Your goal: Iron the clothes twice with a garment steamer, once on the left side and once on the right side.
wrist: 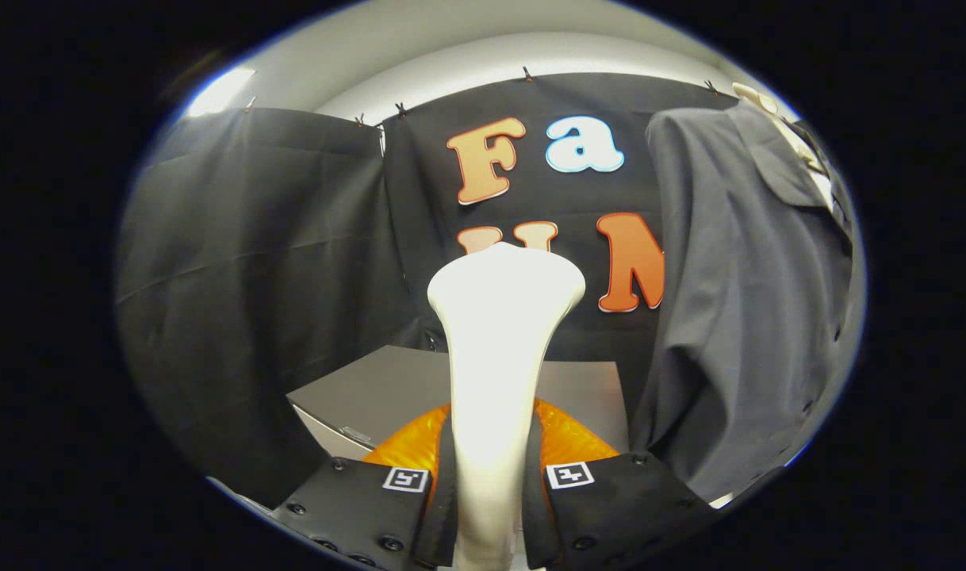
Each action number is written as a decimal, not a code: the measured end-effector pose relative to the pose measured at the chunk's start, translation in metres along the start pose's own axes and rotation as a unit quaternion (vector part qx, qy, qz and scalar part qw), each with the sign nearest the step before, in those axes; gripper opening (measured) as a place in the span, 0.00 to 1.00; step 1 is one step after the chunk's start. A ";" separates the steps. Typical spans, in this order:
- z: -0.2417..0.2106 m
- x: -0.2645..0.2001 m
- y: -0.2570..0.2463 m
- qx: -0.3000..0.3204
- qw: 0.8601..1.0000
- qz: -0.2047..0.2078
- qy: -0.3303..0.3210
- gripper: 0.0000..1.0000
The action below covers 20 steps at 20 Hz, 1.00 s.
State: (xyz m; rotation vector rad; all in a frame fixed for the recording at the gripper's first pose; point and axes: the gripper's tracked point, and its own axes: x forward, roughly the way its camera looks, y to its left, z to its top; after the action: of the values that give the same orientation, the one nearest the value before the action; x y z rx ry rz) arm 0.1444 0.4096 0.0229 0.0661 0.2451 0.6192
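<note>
A white garment steamer [495, 357] stands upright between my two fingers, its wide head rising above them. My gripper [489, 480] is shut on the steamer's handle, with one finger pressed on each side. A grey shirt [737, 301] hangs to the right of the steamer, on a pale hanger [760, 99] at its collar. The steamer head is apart from the shirt, left of its near edge.
A grey table [372, 388] lies below and beyond the fingers. An orange translucent part [570, 436] shows just behind the fingers on both sides of the handle. Black cloth walls close the booth at the back and left.
</note>
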 end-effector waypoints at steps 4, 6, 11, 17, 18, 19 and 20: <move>0.024 -0.054 0.000 -0.003 0.999 0.022 -0.042 0.40; 0.033 -0.079 -0.005 0.003 0.997 0.033 -0.065 0.40; 0.039 -0.139 -0.041 0.002 0.995 0.024 -0.096 0.40; 0.044 -0.192 -0.091 -0.007 0.992 -0.001 -0.125 0.40; 0.045 -0.199 -0.099 -0.009 0.992 -0.005 -0.127 0.40; 0.046 -0.204 -0.107 -0.011 0.991 -0.010 -0.133 0.40; 0.047 -0.209 -0.116 -0.013 0.990 -0.016 -0.137 0.40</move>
State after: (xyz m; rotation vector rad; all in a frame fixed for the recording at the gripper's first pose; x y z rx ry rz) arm 0.0571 0.1942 0.0964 0.1214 -0.0285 0.5745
